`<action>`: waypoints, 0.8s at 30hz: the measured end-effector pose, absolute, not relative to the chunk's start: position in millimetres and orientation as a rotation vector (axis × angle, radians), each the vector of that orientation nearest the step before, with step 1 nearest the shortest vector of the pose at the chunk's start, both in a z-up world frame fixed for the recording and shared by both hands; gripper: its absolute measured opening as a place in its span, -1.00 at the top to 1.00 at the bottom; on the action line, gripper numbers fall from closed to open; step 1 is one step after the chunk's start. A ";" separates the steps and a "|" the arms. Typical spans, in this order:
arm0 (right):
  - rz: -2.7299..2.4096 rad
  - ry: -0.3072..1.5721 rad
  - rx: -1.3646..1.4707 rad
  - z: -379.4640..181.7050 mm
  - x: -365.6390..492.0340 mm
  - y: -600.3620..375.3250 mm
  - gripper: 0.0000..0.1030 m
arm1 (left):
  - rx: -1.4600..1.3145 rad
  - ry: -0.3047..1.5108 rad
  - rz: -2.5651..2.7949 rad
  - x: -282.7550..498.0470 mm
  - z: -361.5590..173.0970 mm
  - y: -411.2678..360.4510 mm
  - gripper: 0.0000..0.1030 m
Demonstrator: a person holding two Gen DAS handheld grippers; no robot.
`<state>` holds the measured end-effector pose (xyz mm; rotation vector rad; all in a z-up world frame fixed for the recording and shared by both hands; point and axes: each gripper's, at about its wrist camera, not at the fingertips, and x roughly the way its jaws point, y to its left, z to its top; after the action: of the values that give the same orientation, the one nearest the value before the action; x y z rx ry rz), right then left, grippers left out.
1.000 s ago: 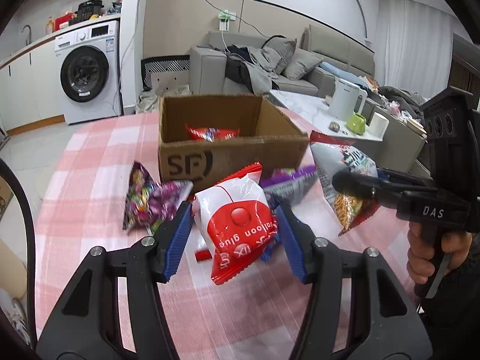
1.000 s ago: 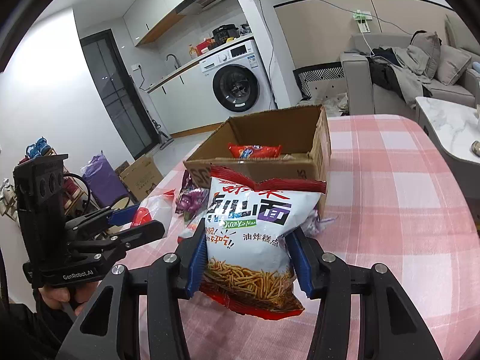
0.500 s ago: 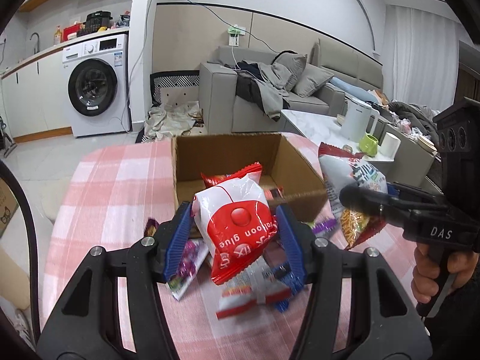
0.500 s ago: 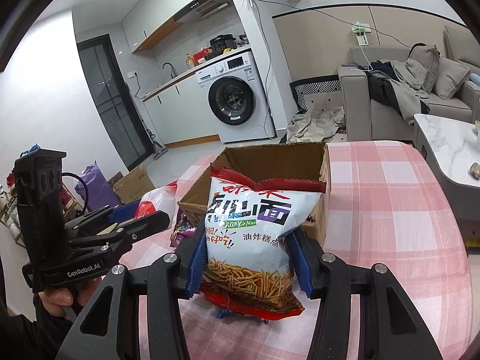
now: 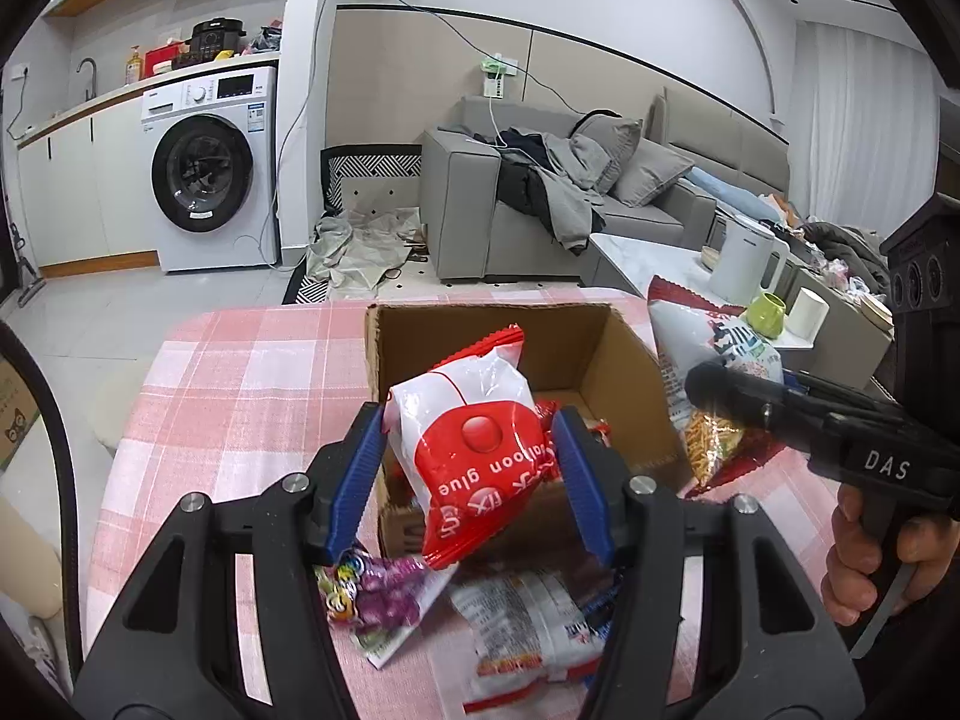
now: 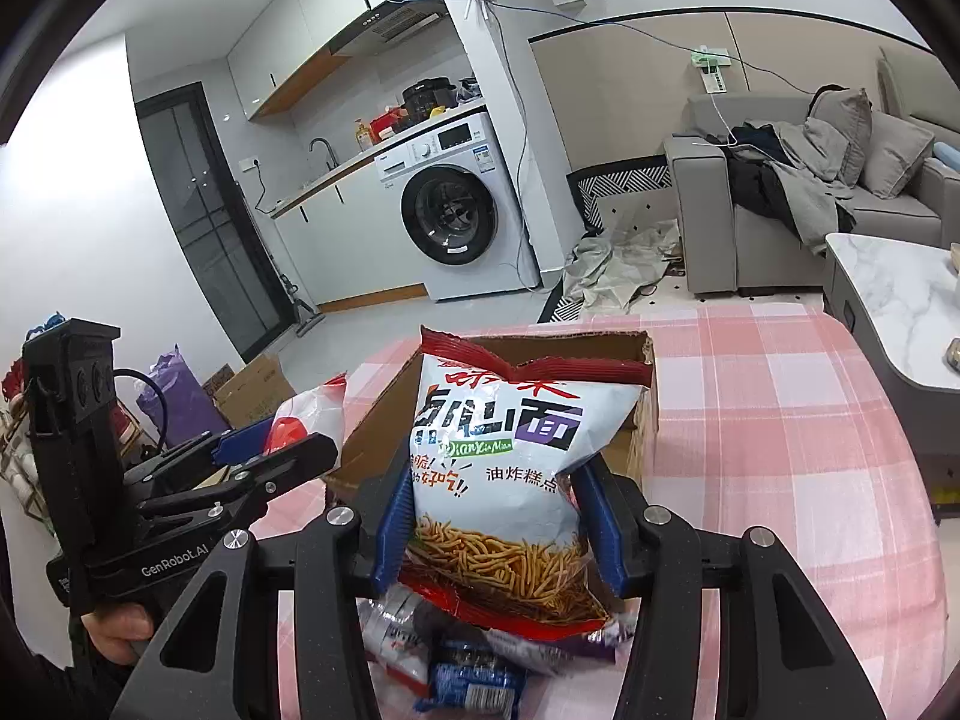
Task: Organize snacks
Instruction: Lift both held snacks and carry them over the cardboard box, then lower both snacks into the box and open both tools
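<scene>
An open cardboard box [image 5: 606, 354] stands on the table with the pink checked cloth [image 5: 240, 372], with its flaps open at the top. Inside it, low at the near wall, some red wrapper is visible, but the held packet hides most of it, so I cannot tell what it is. The left gripper [image 5: 468, 468] has its blue jaws clamped on a red and white packet [image 5: 474, 438], which hangs above the near edge of the box. The long axis of this packet is upright with a small tilt, the crimped red end points up and to the far side, and the print "balloon glue" reads upside down. The right gripper [image 6: 495, 531] holds its jaws pressed on both sides of a big noodle snack bag [image 6: 510, 474], just at the right of the box in the left wrist view. This bag stands upright, its red top seam is up and the picture of fried noodles is at the bottom. On the cloth in front of the box lie a purple candy bag [image 5: 372, 594] and a white and red packet [image 5: 528, 624], which touch each other, and a small blue packet [image 6: 474, 681] lies near them.
</scene>
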<state>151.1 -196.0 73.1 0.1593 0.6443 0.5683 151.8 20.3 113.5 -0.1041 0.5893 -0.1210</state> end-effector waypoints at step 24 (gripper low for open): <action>0.548 0.725 0.126 43.1 216.1 -171.2 0.01 | -0.017 0.638 -0.127 233.4 75.1 7.9 -0.07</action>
<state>216.1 -171.2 43.1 0.1259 0.7254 0.5482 233.4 7.9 75.1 -0.0172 0.6379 -0.1272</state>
